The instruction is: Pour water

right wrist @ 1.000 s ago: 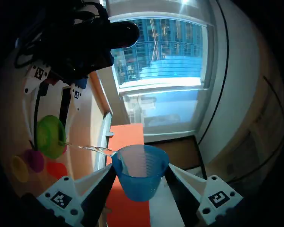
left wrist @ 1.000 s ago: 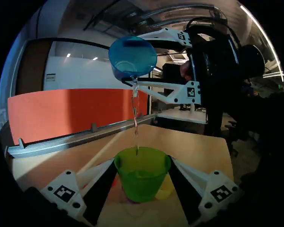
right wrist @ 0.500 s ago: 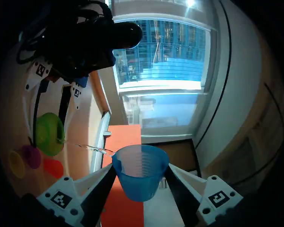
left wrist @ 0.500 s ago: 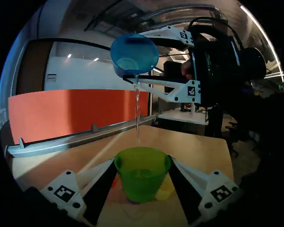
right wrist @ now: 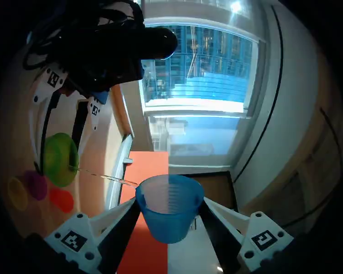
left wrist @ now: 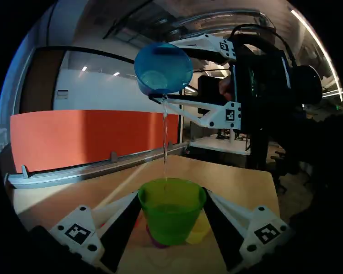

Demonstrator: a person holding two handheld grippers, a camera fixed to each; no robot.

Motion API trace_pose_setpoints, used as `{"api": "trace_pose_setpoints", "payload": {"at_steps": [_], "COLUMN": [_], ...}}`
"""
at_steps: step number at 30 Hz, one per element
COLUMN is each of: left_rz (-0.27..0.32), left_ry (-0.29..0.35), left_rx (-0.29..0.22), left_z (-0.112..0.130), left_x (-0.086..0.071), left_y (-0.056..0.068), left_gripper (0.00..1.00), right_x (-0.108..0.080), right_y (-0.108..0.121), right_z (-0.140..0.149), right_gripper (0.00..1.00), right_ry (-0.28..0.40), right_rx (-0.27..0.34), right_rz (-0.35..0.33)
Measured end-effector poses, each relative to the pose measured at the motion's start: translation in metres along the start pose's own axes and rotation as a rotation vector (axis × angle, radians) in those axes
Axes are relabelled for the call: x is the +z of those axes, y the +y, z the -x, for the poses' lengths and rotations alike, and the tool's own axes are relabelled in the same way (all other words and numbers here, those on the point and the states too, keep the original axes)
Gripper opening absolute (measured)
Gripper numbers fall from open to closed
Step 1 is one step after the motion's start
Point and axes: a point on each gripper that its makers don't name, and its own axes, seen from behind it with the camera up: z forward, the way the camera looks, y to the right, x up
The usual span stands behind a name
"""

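Green cup (left wrist: 172, 210): upright, pinched in the left gripper (left wrist: 171, 197).
Blue cup (left wrist: 163, 68): tipped above it, right gripper (right wrist: 169, 203) clamped on; water stream (left wrist: 165, 137) drops in.
Around: yellow cup (left wrist: 200, 228) and purple cup (left wrist: 154, 239) behind, on the desk (left wrist: 235, 178).

Five cups can be counted: one green cup (left wrist: 172, 212), one blue cup (left wrist: 163, 68), one purple cup (right wrist: 35, 185), one yellow cup (right wrist: 17, 193) and one red cup (right wrist: 61, 199). There are two grippers, one left gripper (left wrist: 172, 201) and one right gripper (right wrist: 169, 203). One thin stream of water (left wrist: 165, 137) shows, along with one wooden table (left wrist: 235, 176), one orange panel (left wrist: 80, 137) and one large window (right wrist: 199, 82)
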Motion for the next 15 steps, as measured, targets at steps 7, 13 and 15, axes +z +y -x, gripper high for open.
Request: {"api": "trace_pose_setpoints", "payload": {"at_steps": [7,13,15], "left_rz": [0.000,-0.001,-0.001], "left_ry": [0.003,0.002,0.004], "left_rx": [-0.002,0.000,-0.001], "left_z": [-0.0001,0.0000,-0.0006], "left_x": [-0.0013,-0.0015,-0.0017], "left_y": [0.0001,0.0002,0.0002], "left_gripper": [0.88,0.88,0.88], "right_x": [0.0002,0.0001,0.0002], "right_y": [0.0022,0.0030,0.0030], "right_z": [-0.0028,-0.0067,-0.0086], "right_gripper": [0.88,0.88,0.88], "right_ry": [0.000,0.002,0.003], "right_rx": [-0.028,-0.058,-0.072], "right_rz": [0.006,0.011,0.012]}}
